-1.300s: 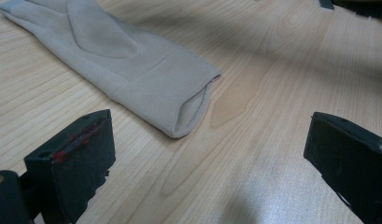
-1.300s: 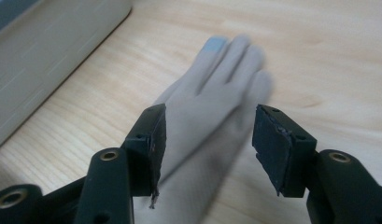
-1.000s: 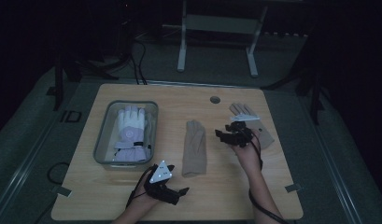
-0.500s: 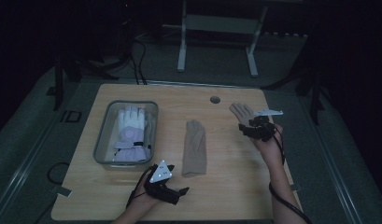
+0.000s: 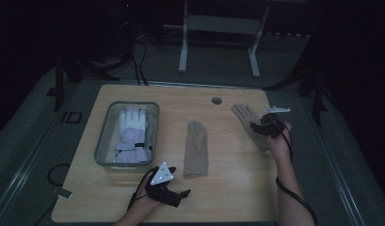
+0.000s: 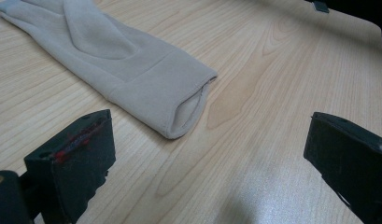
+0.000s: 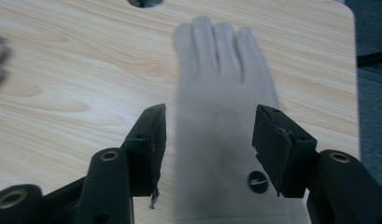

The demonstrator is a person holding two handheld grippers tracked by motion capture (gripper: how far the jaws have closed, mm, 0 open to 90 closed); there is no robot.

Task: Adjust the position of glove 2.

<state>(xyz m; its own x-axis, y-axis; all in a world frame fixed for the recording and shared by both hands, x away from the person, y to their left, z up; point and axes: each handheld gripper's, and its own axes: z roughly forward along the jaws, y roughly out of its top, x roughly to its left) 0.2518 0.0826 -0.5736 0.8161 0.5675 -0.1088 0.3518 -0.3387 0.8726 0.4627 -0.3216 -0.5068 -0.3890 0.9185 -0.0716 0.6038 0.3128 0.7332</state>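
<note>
1. Hovering right gripper [image 7: 208, 140] over flat beige fabric glove [image 7: 226, 121] at table's [image 5: 228, 197] 3 o'clock; jaws spread, straddling cuff, pinching nothing.
2. Resting left gripper [image 5: 167, 188] at 6 o'clock, jaws wide apart.

A clear bin [image 5: 101, 141] at the nine o'clock side of the wooden surface [image 5: 228, 188] holds a white-and-lavender glove [image 5: 130, 132]. At twelve o'clock, a round hole [image 5: 217, 100] pierces the surface; a metal stand [image 5: 218, 28] rises beyond.
</note>
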